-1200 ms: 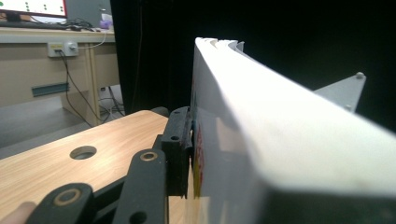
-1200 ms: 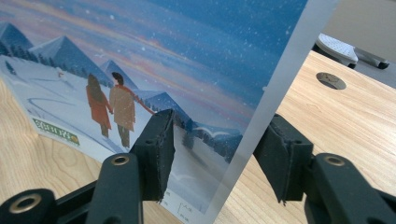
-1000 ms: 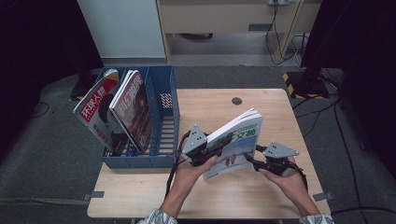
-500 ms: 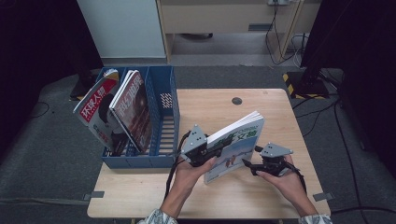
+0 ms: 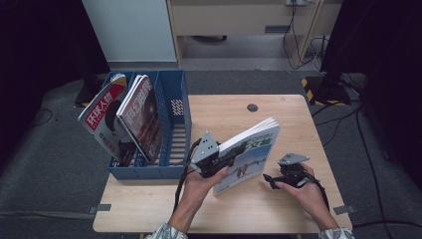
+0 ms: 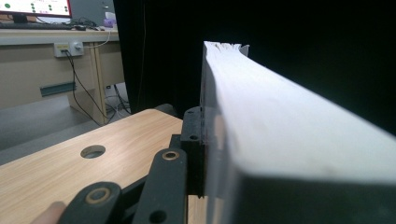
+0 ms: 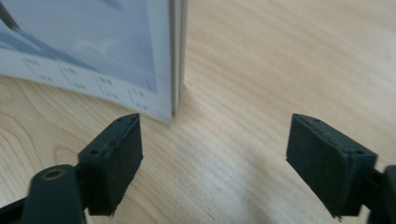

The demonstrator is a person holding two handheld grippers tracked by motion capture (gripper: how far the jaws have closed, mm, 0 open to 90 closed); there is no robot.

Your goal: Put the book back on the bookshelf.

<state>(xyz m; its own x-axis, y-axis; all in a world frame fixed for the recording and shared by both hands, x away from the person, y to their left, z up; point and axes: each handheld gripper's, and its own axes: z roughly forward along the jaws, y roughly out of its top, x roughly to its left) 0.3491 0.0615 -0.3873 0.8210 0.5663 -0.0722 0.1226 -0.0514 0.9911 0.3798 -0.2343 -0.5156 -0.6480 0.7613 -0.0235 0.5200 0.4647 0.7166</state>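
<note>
Dark curtains and grey floor surround a light wooden table (image 5: 278, 209) seen from above, with a cable hole (image 5: 252, 107) near its far edge. At the table's left edge stands a blue file rack (image 5: 174, 124) holding two magazines (image 5: 124, 124) that lean to the left.

Near the front middle of the table, the left gripper (image 5: 219, 162) is clamped on a thick book (image 5: 249, 154) with a blue and white cover. The book stands tilted on its lower corner, its page edges rising toward the far right. In the left gripper view, one black jaw presses flat against the cover of the book (image 6: 280, 140).

The right gripper (image 5: 271, 180) sits low near the front right of the table, just beside the book and apart from it. Its jaws have just been opening and now stand wide, with nothing between them. In the right gripper view, the book (image 7: 93, 51) corner rests on the wood just beyond the gripper's (image 7: 215, 158) left jaw.
</note>
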